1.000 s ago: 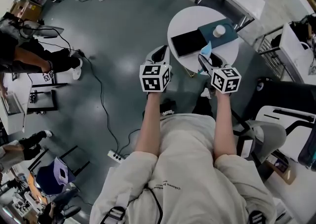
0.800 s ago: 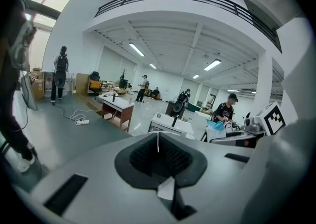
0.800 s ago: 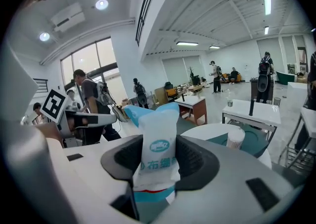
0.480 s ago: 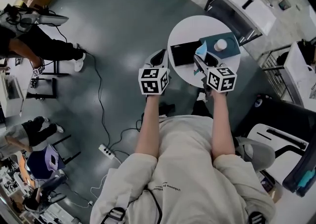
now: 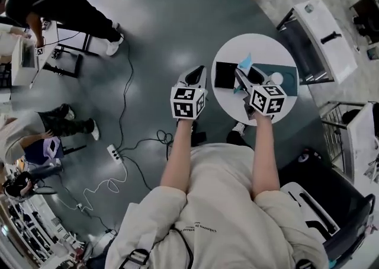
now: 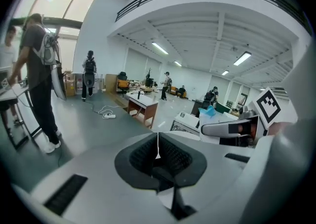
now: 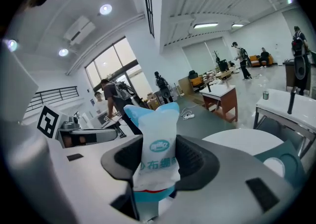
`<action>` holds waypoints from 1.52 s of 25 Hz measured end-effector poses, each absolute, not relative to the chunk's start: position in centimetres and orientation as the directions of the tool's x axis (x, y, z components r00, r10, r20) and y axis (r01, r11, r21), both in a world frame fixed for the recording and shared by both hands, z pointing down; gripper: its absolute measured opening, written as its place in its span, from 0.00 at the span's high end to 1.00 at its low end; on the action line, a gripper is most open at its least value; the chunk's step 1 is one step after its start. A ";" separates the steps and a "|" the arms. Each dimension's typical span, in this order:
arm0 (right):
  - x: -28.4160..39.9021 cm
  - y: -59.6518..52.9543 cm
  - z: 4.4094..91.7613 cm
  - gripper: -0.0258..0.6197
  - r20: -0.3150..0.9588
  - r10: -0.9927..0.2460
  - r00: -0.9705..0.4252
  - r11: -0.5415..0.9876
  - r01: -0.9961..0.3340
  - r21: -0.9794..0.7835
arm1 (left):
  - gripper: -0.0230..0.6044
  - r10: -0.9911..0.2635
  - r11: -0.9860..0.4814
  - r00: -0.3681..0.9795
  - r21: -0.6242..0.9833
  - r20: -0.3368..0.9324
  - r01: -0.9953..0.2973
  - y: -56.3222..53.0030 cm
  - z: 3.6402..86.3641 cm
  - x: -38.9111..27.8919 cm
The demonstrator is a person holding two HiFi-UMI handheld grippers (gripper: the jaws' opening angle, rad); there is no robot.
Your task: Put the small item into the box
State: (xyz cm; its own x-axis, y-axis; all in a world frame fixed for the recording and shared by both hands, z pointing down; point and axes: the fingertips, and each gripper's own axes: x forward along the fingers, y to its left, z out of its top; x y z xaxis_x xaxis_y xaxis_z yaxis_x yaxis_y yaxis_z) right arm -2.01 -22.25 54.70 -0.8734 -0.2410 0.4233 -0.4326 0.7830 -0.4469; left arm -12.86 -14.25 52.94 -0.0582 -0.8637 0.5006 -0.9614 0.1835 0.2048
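Item one — your small packet [image 7: 157,134]: a soft white sachet with pale blue bands at top and bottom, blue print and a round blue badge on its face. It stands upright, pinched about its middle between the jaws of your right gripper [image 7: 163,164], with its top end poking above the pads, over the round white table [image 5: 254,45].

Item two — the box [image 5: 289,72]: flat and dark teal, lying at that table's right side, with a white round piece [image 5: 276,77] on it. A black square panel [image 5: 225,75] lies further left; you cannot tell whether it belongs to the box.
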 end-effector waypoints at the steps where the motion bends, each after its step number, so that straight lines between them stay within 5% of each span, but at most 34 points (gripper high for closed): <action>1: -2.4 -22.6 54.7 0.62 0.422 -0.219 -0.880 0.791 -0.413 -0.451 | 0.93 -0.859 0.204 -0.079 0.198 0.506 -0.959 -14.2 52.9 -12.9; 27: -5.8 -22.5 57.2 0.62 0.494 0.187 -0.849 0.890 -0.066 -0.450 | 0.93 -0.755 0.582 -0.415 0.227 0.508 -0.781 -8.5 55.5 -12.8; 34: -5.0 -22.0 59.5 0.62 0.595 0.261 -0.760 0.941 0.061 -0.334 | 0.93 -0.753 0.572 -0.413 0.200 0.512 -0.795 -8.2 56.2 -10.9; 38: -4.7 -22.6 60.6 0.62 0.684 0.201 -0.702 0.980 0.152 -0.131 | 0.93 -0.756 0.565 -0.397 0.213 0.520 -0.797 -8.2 56.5 -10.3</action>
